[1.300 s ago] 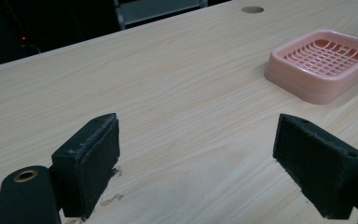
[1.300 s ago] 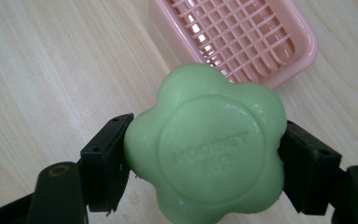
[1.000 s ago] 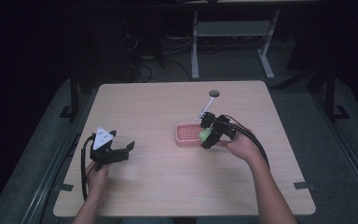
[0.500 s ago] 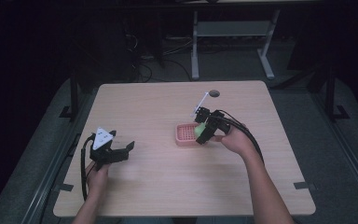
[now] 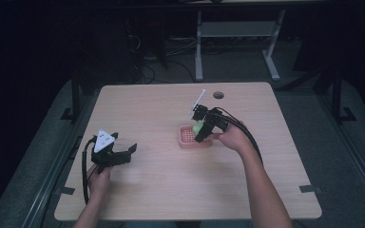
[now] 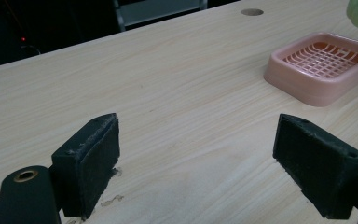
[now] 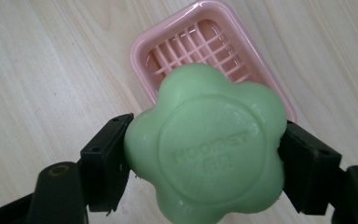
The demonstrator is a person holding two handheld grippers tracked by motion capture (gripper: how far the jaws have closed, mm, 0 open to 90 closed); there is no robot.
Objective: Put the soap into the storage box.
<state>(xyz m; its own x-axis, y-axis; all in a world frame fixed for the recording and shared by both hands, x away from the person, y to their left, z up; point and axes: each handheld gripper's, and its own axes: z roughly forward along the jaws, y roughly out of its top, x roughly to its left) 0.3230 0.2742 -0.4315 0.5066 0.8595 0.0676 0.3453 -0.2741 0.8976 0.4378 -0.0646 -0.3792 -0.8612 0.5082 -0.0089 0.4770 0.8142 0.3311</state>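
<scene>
The green soap [image 7: 206, 148], likely slick and dentable, is hanging over the pink dish [image 7: 205, 42] toward twelve o'clock, and we are clamping its lobed edges in the right gripper [image 7: 205, 163] while the left gripper [image 6: 209, 172] is gaping wide, holding nothing.

The left hand-held gripper [image 5: 123, 154], black with a grey three-cornered plate, sits low by the person's left hand [image 5: 98, 179], jaws spread wide with nothing between them. The right hand-held gripper [image 5: 200, 130], on an outstretched forearm, tilts downward, its jaws clamped tight on a load
</scene>
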